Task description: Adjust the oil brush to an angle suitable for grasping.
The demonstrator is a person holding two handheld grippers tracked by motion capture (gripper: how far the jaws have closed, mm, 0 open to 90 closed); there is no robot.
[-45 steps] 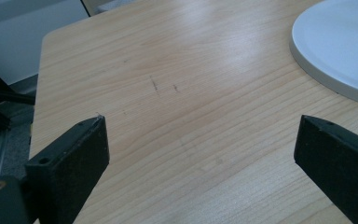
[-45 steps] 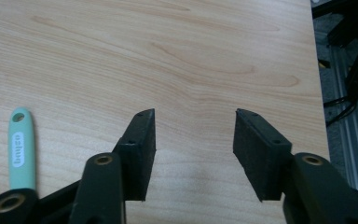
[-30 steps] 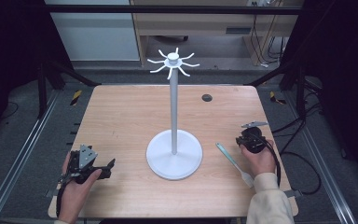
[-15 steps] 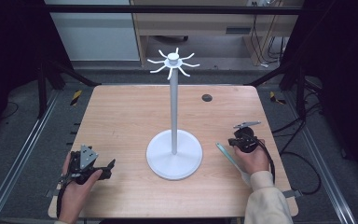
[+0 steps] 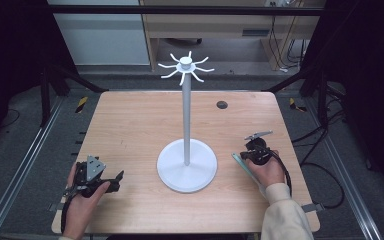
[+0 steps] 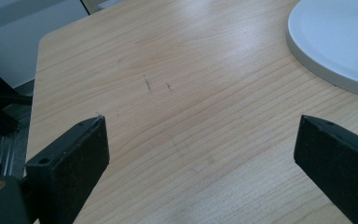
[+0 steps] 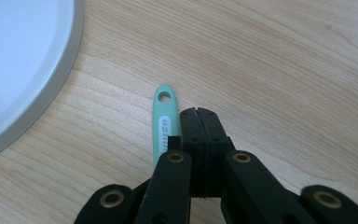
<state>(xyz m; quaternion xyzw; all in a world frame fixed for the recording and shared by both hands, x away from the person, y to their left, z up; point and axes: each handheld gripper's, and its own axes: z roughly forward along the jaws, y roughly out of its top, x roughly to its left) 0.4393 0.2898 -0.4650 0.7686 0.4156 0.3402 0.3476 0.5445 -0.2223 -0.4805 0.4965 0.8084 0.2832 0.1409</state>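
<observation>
Our right gripper (image 7: pixel 199 112) has crept left, pinched empty beside the green handle (image 7: pixel 164 122); left gripper (image 6: pixel 200 154) gapes wide.

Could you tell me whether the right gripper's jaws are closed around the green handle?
No, the right gripper has its jaws shut together beside the green handle, which lies flat on the table.

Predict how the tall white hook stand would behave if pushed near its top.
The white hook stand might tip, since its pole is tall and thin. Its wide round base lies flat on the wooden table, so a low push would more likely slide it.
</observation>
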